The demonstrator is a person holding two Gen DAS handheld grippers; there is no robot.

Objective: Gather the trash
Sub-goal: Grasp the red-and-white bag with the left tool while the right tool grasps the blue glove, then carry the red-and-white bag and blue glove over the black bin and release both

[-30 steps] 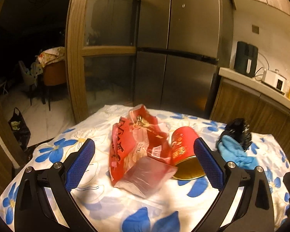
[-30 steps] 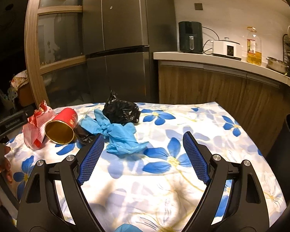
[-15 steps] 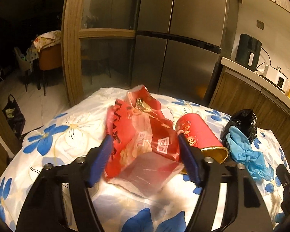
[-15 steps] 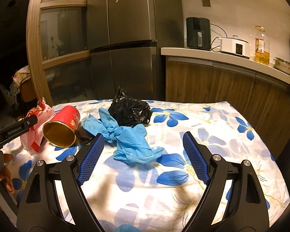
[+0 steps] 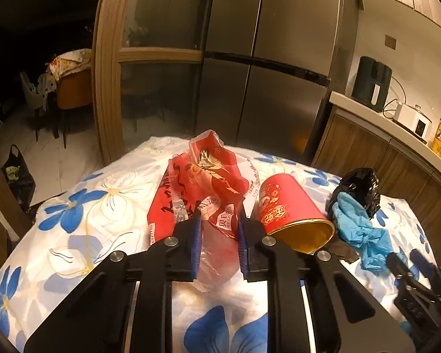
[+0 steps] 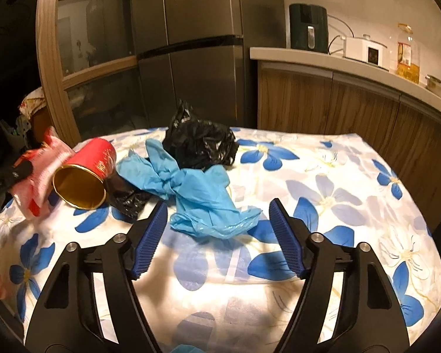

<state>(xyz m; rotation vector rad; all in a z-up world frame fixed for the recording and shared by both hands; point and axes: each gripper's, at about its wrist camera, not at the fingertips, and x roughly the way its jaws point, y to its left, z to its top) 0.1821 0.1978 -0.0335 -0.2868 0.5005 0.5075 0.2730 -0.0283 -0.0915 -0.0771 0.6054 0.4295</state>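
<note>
**Left gripper pinches the red wrapper; right gripper spread over the blue gloves**

The left gripper (image 5: 217, 242) has its blue pads drawn in on the clear lower end of the red snack wrapper (image 5: 203, 188), which bulges out between and below them. The wrapper's long axis runs away from the gripper toward the table's far edge, with its crumpled, torn top pointing up and away; the part behind the pads is hidden. In the right wrist view only a pale, blurred portion of it shows at the table's left edge.

Just to the right of the wrapper lies a red can (image 5: 291, 211) on its side, its long axis slanting from the far edge toward the near right, its open gold mouth facing the near side.

The right gripper (image 6: 217, 235) hangs with its fingers spread wide, gripping nothing; the near tip of the bunched blue gloves (image 6: 197, 188) reaches in between them. The gloves stretch from near the can's mouth toward the middle of the floral tablecloth (image 6: 352, 182). A crumpled black bag (image 6: 200, 144) sits behind them, touching, toward the far edge. A smaller dark scrap (image 6: 126, 197) lies between can and gloves; what it is cannot be made out.
</note>
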